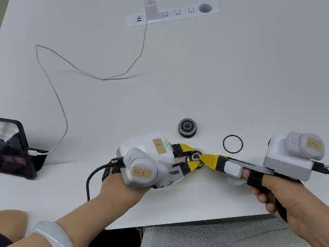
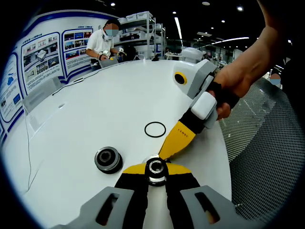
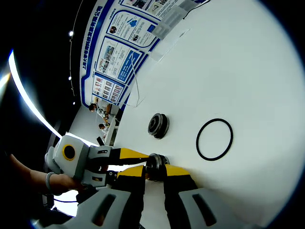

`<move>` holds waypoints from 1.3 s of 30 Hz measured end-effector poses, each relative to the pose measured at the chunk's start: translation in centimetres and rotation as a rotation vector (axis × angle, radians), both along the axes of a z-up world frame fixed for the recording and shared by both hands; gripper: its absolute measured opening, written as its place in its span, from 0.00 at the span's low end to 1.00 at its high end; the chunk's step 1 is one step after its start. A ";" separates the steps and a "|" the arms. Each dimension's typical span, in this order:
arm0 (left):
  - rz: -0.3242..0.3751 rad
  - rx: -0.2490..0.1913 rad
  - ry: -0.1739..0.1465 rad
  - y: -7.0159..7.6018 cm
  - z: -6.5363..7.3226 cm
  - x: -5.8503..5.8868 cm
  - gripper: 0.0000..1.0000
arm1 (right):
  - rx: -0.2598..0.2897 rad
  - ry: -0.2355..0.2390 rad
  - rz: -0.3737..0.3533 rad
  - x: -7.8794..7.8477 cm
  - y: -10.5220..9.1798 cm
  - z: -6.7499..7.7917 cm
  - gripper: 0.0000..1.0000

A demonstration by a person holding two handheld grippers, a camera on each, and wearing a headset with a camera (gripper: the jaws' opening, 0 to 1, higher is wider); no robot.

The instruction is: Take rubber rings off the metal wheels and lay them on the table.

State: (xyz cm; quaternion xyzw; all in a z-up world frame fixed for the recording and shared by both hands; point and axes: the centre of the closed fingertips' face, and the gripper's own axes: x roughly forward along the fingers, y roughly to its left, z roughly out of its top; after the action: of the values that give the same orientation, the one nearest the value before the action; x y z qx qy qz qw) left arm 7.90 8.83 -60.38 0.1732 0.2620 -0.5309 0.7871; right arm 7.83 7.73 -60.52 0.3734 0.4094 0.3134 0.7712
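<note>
Near the front edge of the bench (image 1: 231,77), our left gripper (image 1: 192,157) pinches a wheel (image 2: 156,169) between its jaws. Our right gripper (image 1: 203,159) meets it from the right, jaws closed on the same wheel's rim. A second wheel (image 1: 187,127) lies just behind, with a loose ring (image 1: 233,143) flat to its right.

- The wheel (image 1: 196,154) is being mostly hidden between the jaws of the left hand-held gripper (image 1: 193,157).
- The phone (image 1: 13,149) is being cut off at the edge.
- The poster (image 2: 40,57) lettering is being blurred.
</note>
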 end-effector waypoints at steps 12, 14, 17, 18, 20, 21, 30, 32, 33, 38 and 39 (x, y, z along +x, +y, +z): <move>0.004 -0.004 0.002 0.0 -0.1 0.0 0.13 | -0.005 0.003 0.000 -0.1 0.1 -0.2 0.14; 0.004 -0.003 0.001 0.0 -0.1 0.0 0.13 | -0.004 0.002 -0.001 -0.2 0.1 -0.1 0.14; 0.002 -0.003 0.001 0.0 -0.1 0.0 0.13 | -0.004 0.001 -0.004 -0.2 0.1 0.0 0.14; 0.002 -0.003 0.001 0.0 -0.1 0.0 0.13 | -0.003 0.002 -0.005 -0.2 0.0 0.0 0.14; 0.002 -0.004 0.001 0.0 -0.1 -0.1 0.13 | -0.005 0.000 -0.003 -0.2 0.0 0.0 0.14; 0.002 -0.004 0.001 0.0 -0.1 -0.1 0.13 | -0.005 -0.001 -0.003 -0.2 0.0 0.1 0.14; 0.003 -0.005 0.002 0.0 -0.1 -0.1 0.13 | -0.023 -0.011 -0.005 -0.2 -0.4 0.0 0.11; 0.003 -0.006 0.002 0.1 -0.1 -0.1 0.13 | -0.024 -0.016 -0.010 -0.1 -0.5 0.1 0.09; 0.003 -0.006 0.002 0.1 -0.1 -0.1 0.13 | -0.024 -0.018 -0.008 -0.1 -0.5 0.1 0.08; 0.001 -0.006 0.002 0.1 -0.1 -0.1 0.13 | -0.030 -0.020 -0.005 -0.1 -0.5 0.0 0.08; 0.002 -0.007 0.002 0.1 -0.1 -0.1 0.13 | -0.032 -0.021 -0.005 -0.1 -0.5 -0.1 0.07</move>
State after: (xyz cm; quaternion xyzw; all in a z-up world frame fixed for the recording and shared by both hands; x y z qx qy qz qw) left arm 7.85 8.96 -60.51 0.1698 0.2613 -0.5313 0.7878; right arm 7.74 7.26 -60.58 0.3589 0.4054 0.3088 0.7820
